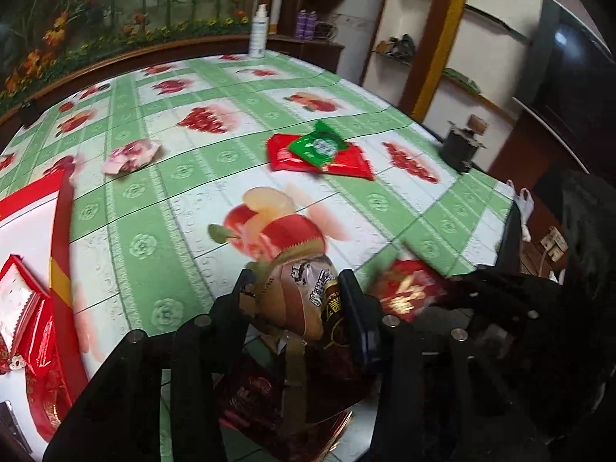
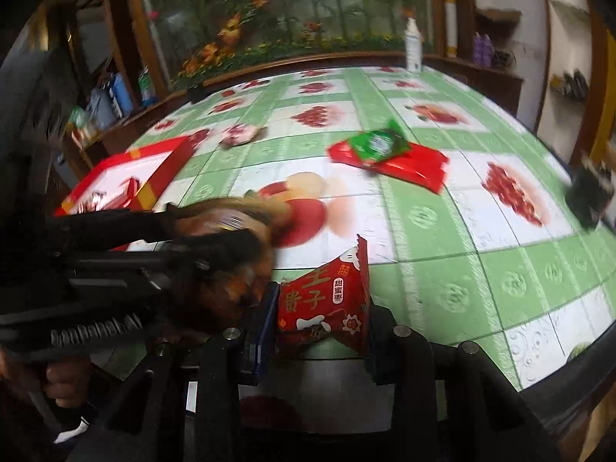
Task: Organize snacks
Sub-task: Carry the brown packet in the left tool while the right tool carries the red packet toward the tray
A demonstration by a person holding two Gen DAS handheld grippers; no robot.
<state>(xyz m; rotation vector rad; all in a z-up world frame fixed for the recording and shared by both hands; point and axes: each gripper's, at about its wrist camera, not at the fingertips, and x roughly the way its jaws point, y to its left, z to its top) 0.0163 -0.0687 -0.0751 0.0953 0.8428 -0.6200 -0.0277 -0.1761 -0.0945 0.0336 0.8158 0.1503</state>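
My left gripper [image 1: 298, 288] is shut on a tan and brown snack packet [image 1: 304, 300], held above the near part of the table. My right gripper [image 2: 319, 308] is shut on a red snack packet [image 2: 327, 296] with gold lettering, close to the right of the left one. That red packet [image 1: 408, 292] also shows blurred in the left wrist view. An open red gift box [image 1: 61, 254] [image 2: 127, 181] sits at the table's left side with red packets inside. Farther out, a green packet [image 1: 319, 146] [image 2: 377, 144] lies on a flat red packet [image 1: 346, 163] [image 2: 419, 171]. A pink wrapped snack [image 1: 131, 156] [image 2: 240, 134] lies beyond the box.
The table wears a green and white fruit-print cloth [image 1: 173, 200]. A white spray bottle [image 1: 258, 30] stands at the far edge. A dark small device [image 1: 462, 146] sits near the right edge. A flower mural and wooden shelves line the walls. A hand [image 2: 57, 381] grips the left tool.
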